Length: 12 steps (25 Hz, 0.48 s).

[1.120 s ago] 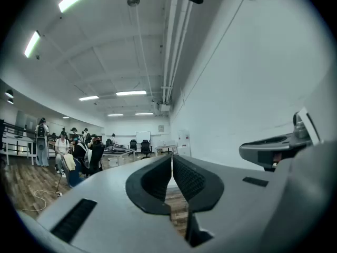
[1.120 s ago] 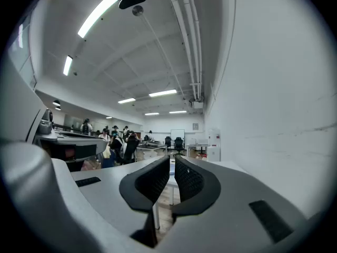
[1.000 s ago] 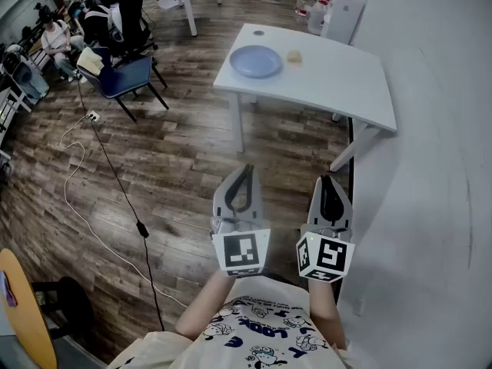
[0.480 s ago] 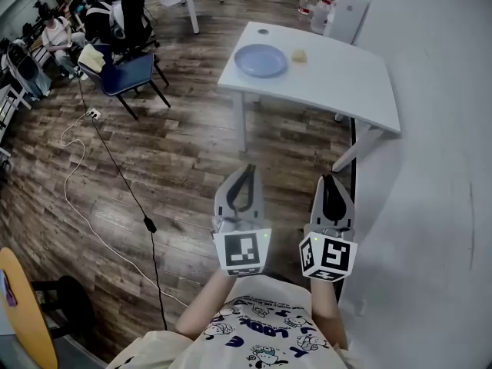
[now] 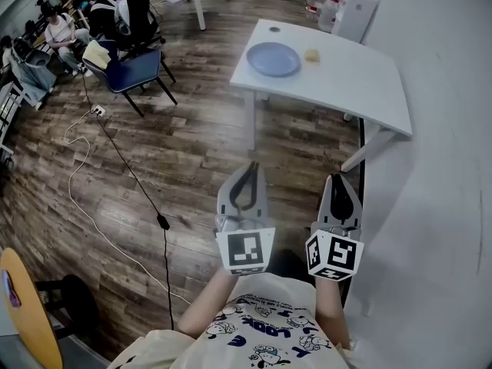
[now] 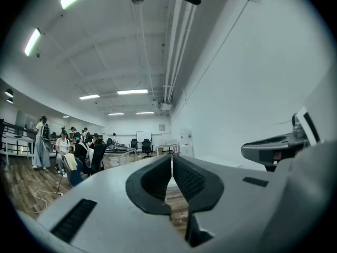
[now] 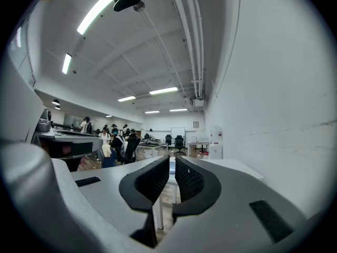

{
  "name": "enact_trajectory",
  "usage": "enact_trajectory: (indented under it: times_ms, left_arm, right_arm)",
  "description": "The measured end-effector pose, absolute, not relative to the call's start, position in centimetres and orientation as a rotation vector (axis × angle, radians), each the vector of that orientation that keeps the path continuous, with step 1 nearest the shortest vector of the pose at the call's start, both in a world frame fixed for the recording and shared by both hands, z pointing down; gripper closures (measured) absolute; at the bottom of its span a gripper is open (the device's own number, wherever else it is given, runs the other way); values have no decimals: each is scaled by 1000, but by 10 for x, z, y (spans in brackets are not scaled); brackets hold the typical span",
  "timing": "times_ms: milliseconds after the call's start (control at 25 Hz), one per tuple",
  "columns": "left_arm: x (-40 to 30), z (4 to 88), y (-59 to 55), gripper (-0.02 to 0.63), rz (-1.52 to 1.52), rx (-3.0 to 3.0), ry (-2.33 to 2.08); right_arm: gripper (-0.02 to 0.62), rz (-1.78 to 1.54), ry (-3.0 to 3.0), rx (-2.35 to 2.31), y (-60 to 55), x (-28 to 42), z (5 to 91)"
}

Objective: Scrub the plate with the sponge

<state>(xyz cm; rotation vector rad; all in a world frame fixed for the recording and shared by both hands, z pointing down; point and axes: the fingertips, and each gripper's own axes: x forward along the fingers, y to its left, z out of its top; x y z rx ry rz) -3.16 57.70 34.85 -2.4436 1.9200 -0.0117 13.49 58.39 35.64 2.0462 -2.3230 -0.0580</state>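
The small yellowish sponge (image 5: 312,54) lies on the white table (image 5: 346,83), just beside the blue plate (image 5: 274,58). It is probably soft and light, best pinched across its sides, while the stiff plate may slide. The left gripper (image 5: 247,171) and right gripper (image 5: 339,183), well apart from the table, are clenched, empty.

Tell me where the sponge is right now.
In the head view, the sponge lies on the white table at the upper right, just to the right of the blue plate and not touching it.
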Motion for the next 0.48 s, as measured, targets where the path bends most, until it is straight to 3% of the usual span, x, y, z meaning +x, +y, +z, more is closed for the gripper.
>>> enact_trajectory:
  times_ms: [480]
  left_arm:
    - [-52,369,545,588,-60,-2454,1988]
  right_arm:
    - [551,-3,-2328,1964,552,112,374]
